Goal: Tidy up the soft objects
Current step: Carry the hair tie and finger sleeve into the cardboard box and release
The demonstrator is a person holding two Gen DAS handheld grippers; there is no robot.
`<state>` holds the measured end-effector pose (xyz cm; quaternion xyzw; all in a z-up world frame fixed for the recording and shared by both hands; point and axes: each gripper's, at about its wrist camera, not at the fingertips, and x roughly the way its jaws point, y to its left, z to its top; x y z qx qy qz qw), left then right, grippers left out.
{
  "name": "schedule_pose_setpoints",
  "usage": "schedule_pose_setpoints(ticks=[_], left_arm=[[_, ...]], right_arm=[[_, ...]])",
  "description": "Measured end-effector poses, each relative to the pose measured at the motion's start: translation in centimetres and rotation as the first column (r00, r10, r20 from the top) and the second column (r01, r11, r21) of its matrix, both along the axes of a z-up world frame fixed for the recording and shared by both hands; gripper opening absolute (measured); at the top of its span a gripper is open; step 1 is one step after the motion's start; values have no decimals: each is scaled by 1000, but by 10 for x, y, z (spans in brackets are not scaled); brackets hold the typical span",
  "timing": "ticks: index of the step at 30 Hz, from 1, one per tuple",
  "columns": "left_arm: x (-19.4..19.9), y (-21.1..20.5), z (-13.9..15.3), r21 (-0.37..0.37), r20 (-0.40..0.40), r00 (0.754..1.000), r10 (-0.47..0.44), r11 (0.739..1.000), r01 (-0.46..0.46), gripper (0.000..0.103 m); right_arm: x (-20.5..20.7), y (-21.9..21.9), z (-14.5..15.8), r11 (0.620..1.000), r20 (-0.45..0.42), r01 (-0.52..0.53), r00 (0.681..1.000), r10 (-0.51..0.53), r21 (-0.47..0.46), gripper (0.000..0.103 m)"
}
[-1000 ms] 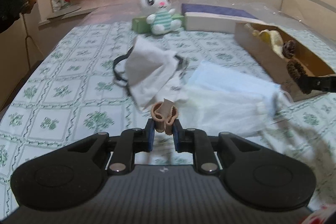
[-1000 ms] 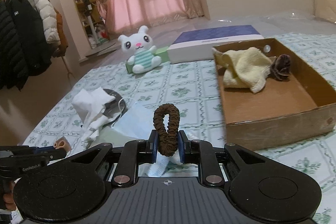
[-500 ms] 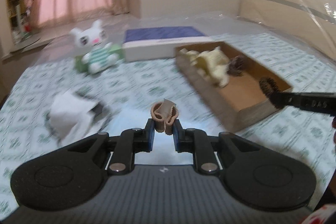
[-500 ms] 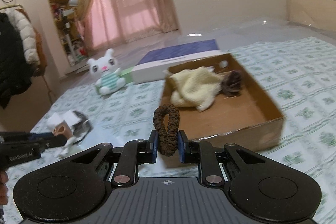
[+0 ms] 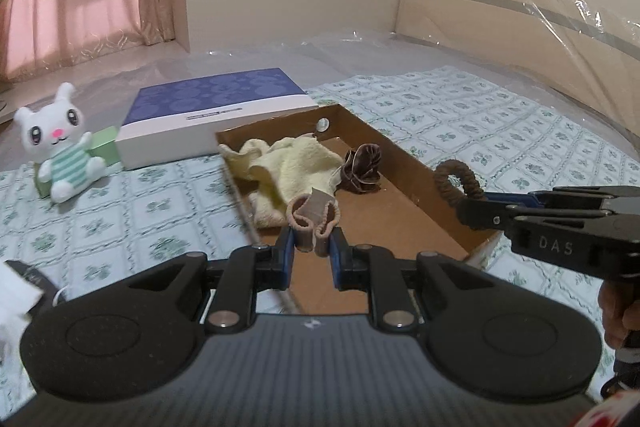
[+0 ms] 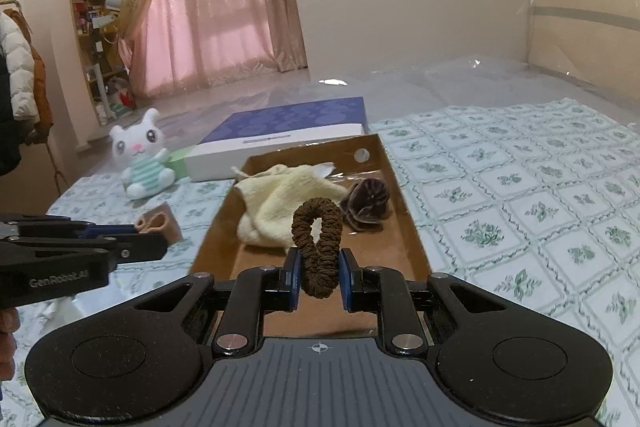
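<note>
My left gripper is shut on a small beige fabric piece and holds it above the near left wall of the brown cardboard box. My right gripper is shut on a dark brown scrunchie above the box's near end; the scrunchie also shows in the left wrist view. In the box lie a pale yellow towel and a brown scrunchie.
A white plush rabbit leans on a green block at the back left. A flat blue-and-white box lies behind the cardboard box. White cloth lies at the left edge. The bed has a green patterned cover.
Both grippers have moved right, away from the white cloths and up to the cardboard box, each still holding its item. The box is now close in both views.
</note>
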<state>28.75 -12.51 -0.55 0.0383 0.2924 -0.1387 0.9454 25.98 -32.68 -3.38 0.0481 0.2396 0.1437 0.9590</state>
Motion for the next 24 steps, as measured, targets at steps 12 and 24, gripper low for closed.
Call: schedule_pose_setpoints(ticks=[12,24], left_arm=[[49,-25,-29,47,-58,998,-15,999,18,35],[55,-23,-41,64,-83,996,-9,998,14,54]], right_arm=[[48,-14,-18,1000,-35,1,999,-2,-16,20],[50,-18,-27,1000,-50,1,999,-3,-28,47]])
